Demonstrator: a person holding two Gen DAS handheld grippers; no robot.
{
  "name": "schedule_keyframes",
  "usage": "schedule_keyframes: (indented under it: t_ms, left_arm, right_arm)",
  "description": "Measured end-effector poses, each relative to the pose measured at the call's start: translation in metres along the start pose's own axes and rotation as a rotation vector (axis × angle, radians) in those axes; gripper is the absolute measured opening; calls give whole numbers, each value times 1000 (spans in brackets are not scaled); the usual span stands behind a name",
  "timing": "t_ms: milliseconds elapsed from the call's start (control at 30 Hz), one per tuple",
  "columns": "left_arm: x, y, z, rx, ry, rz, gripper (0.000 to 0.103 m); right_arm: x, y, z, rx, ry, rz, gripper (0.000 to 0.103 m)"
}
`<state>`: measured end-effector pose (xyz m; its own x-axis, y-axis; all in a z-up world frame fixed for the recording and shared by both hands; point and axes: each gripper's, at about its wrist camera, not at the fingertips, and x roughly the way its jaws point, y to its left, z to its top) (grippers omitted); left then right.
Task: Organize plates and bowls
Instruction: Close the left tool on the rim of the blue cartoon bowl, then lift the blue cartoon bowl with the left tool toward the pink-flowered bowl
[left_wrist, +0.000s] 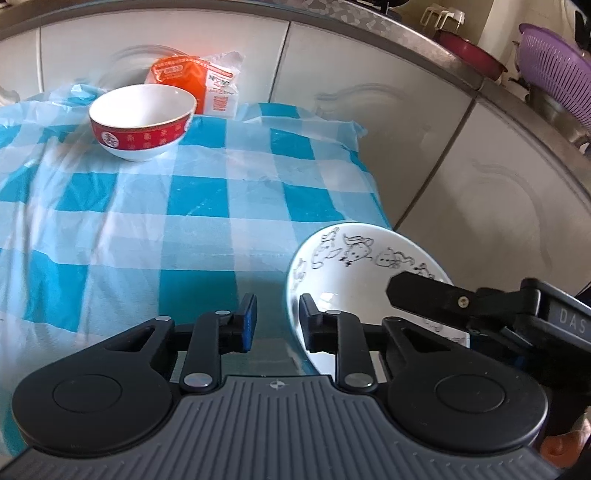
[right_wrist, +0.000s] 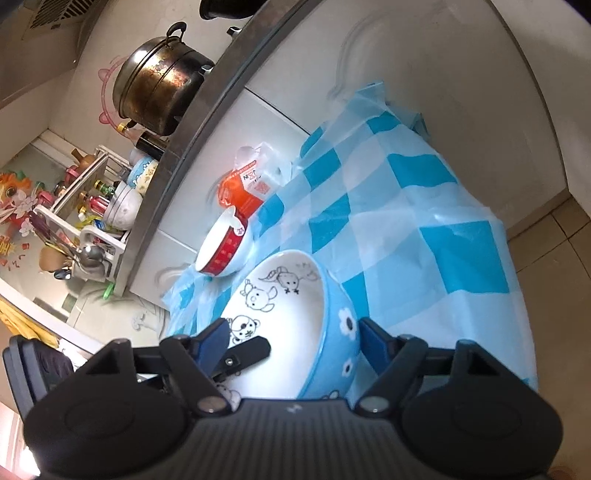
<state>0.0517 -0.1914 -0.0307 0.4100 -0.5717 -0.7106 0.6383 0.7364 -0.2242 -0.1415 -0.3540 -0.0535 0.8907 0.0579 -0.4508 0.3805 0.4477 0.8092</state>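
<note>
While the right hand-held gripper (right_wrist: 291, 345) straddles the rim of the pale-blue flowered ceramic bowl with cartoon animals inside (right_wrist: 295, 325), jaws apart, not pinching, the left hand-held gripper (left_wrist: 277, 314) waits unclenched beside it. Likely next: clamp, then carry to the empty red-banded white bowl (left_wrist: 142, 120) across the blue-checked bench (left_wrist: 147, 221); both bowls look empty.

Your left gripper (left_wrist: 277, 317) – black linkage arms, silver pivot screws, blue pads (left_wrist: 251, 318) inside the jaws, ribbed grey body behind – matches your right gripper (right_wrist: 291, 343).
</note>
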Motion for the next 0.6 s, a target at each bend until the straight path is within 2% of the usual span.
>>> schedule_keyframes:
  t_ms: [100, 400, 600]
  left_arm:
    - [1, -2, -1, -5, -2, -42, 22]
    - [-5, 6, -1, -57, -39, -68, 22]
    - [-15, 16, 2, -93, -80, -91, 22]
  right_arm:
    - [1, 3, -2, 8, -2, -4, 82]
    - [4, 1, -3, 94, 3, 16, 84]
    - [8, 14, -5, 74, 1, 19, 85]
